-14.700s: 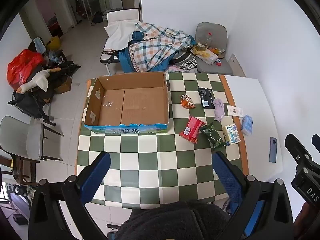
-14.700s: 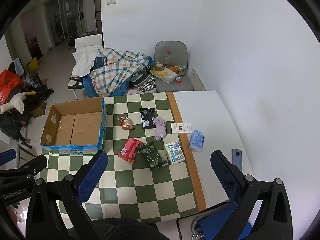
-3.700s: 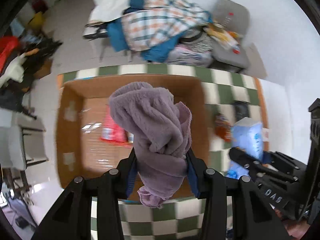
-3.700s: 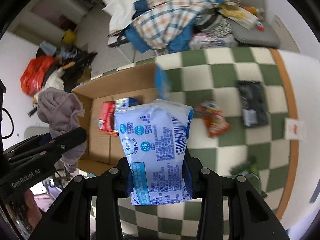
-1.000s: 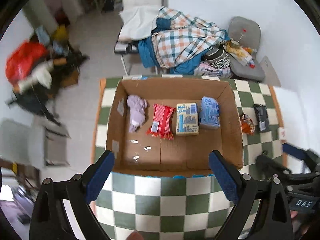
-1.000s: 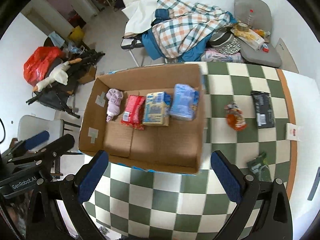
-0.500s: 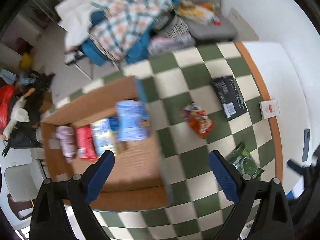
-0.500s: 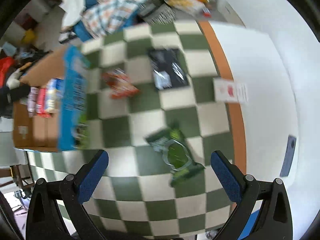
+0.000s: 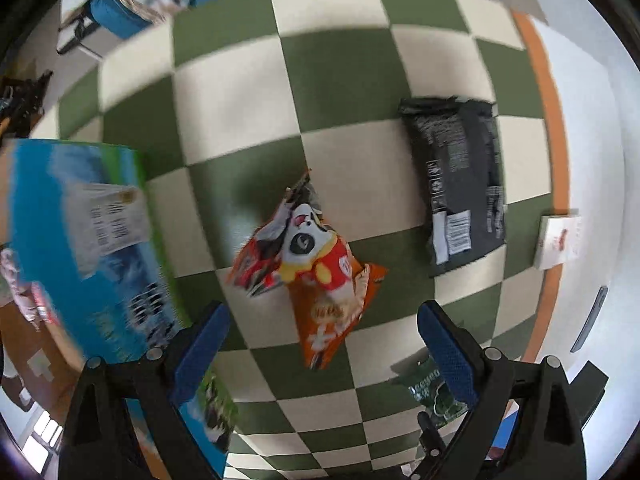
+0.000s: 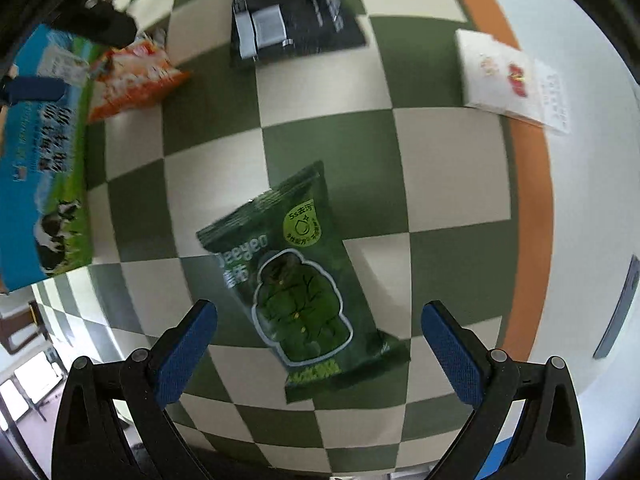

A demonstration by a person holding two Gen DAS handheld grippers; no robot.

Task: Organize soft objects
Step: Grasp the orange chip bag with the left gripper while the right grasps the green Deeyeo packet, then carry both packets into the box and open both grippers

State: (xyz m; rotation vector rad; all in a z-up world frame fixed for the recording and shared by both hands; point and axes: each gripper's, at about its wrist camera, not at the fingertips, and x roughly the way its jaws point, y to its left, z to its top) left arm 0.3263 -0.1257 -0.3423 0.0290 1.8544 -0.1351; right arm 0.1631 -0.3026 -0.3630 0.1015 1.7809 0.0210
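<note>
My left gripper is open and empty, low over an orange and red snack bag that lies on the checked tablecloth between its fingers. My right gripper is open and empty, low over a dark green packet. A black packet lies to the right of the snack bag; it also shows in the right wrist view. The cardboard box with the blue printed side stands at the left; its side also shows in the right wrist view.
A small white card box lies on the white table part past the orange border. A phone lies near the right edge. The green packet's corner shows in the left wrist view.
Both grippers have dropped from high above the table to just over the packets: the left onto the orange snack bag, the right onto the green packet. Both stay open.
</note>
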